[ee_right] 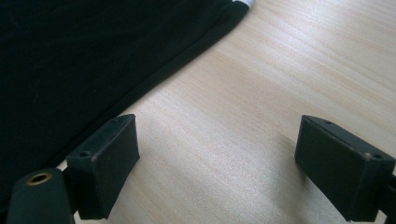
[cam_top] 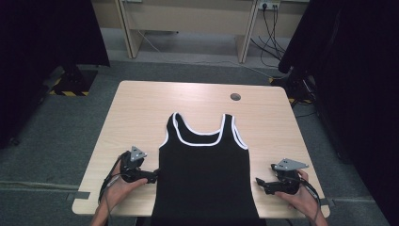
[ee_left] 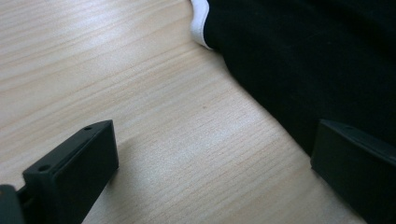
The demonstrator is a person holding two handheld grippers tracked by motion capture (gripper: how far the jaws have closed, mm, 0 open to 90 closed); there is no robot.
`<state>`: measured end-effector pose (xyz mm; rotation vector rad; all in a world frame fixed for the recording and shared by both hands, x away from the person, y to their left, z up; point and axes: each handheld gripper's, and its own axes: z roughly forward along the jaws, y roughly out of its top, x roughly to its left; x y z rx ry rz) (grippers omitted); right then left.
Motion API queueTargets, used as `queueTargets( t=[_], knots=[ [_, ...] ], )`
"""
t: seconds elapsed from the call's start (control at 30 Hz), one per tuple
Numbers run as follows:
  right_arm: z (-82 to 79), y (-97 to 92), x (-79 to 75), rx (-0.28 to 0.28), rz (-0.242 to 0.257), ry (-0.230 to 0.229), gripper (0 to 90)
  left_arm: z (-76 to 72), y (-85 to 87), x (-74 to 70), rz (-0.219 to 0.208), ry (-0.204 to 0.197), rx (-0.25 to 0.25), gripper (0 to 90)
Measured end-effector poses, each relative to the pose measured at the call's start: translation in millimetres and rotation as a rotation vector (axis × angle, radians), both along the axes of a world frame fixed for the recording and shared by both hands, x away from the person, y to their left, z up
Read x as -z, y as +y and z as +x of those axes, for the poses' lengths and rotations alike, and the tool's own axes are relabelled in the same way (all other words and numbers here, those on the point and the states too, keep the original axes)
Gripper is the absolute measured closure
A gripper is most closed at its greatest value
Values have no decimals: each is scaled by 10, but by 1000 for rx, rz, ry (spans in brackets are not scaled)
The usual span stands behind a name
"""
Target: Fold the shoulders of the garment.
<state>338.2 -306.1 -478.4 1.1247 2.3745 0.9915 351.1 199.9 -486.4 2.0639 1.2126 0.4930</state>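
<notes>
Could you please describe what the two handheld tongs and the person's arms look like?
Both tongs are black: the left tongs and the right tongs each carry a grey three-cornered plate on top and trail a dark cable back along the forearm. Up close, the jaws are blocky black rectangular pads with small screw holes in their ends. The forearms are bare; no sleeve is visible.

A pale wood-grain surface (cam_top: 141, 108) with a round dark cable port (cam_top: 235, 97) near its far edge stands on grey carpet floor (cam_top: 61, 127). Beyond it, a light wooden desk (cam_top: 188, 19) lines the wall, cables (cam_top: 273, 28) hanging from a socket. Black curtains (cam_top: 42, 33) flank both sides, and yellow-black hazard tape (cam_top: 70, 92) marks the floor.
</notes>
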Motion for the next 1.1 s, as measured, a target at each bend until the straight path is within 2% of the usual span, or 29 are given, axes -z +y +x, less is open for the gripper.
queueTargets(
  t=[0.37, 0.53, 0.63, 1.1],
  knots=[
    [2, 1, 0, -1, 1, 0, 141, 0, -5, -3, -7, 0, -7, 1],
    [4, 2, 0, -1, 1, 1, 141, 25, -11, -30, -45, -7, 4, 26],
    [5, 3, 0, -2, 0, 1, 141, 45, -11, -52, -50, -12, 2, 39],
    [10, 11, 0, 0, 1, 1, 140, 328, -90, -151, -73, -12, -5, 54]
  ],
)
